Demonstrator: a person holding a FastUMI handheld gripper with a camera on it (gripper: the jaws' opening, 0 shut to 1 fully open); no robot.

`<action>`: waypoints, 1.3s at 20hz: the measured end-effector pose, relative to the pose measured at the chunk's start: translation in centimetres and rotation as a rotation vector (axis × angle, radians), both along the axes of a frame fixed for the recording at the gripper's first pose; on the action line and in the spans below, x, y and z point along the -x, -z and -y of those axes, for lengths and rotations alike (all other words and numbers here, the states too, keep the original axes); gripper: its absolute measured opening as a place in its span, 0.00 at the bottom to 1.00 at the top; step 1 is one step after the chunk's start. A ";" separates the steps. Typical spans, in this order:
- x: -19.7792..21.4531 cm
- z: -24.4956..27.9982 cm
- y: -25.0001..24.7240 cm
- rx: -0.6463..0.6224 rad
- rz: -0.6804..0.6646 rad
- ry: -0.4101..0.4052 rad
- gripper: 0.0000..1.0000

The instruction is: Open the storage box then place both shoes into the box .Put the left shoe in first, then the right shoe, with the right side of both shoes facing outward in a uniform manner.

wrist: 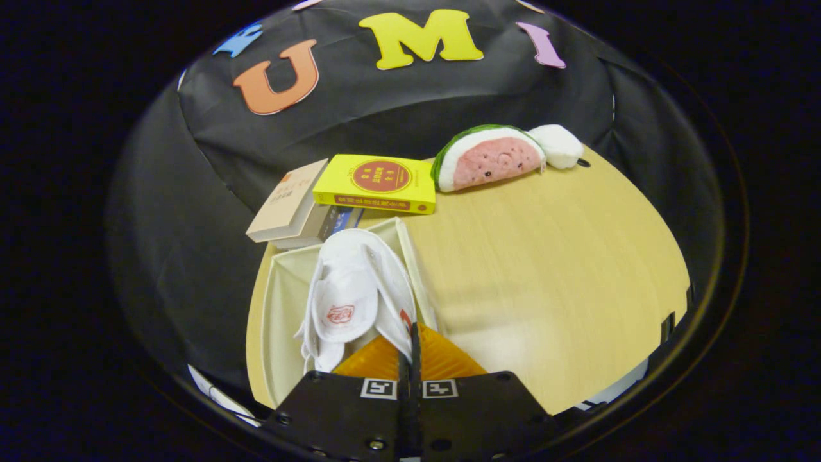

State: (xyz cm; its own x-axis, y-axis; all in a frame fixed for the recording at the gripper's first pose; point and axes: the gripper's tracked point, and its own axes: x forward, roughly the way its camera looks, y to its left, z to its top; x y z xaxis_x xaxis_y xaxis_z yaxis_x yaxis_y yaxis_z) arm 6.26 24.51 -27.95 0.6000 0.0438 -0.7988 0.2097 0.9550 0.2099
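Two books (301, 208) and a yellow book (378, 183) lie stacked at the upper left of the wooden table (545, 256); a watermelon plush (490, 157) sits further right near the top. Lower left of centre is the open storage box (282, 308) with white slippers (353, 295) inside; my gripper (410, 359) comes from the bottom, fingers closed together, pinching the edge of the right slipper just ahead.

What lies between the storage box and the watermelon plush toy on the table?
In the gripper view, bare wooden table lies between the storage box and the watermelon plush. The gripper is shut on a slipper.
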 end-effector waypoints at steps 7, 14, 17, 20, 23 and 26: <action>0.5 -0.2 1.0 -0.003 -0.011 0.017 0.00; 0.2 -2.1 -1.3 0.010 0.076 -0.107 0.68; 0.0 -1.3 -3.3 0.070 0.147 -0.148 0.95; 0.4 -0.3 -5.3 0.127 0.220 -0.174 0.97; 0.6 1.2 -7.9 0.168 0.291 -0.196 0.97; 1.3 3.8 -10.7 0.221 0.365 -0.196 0.97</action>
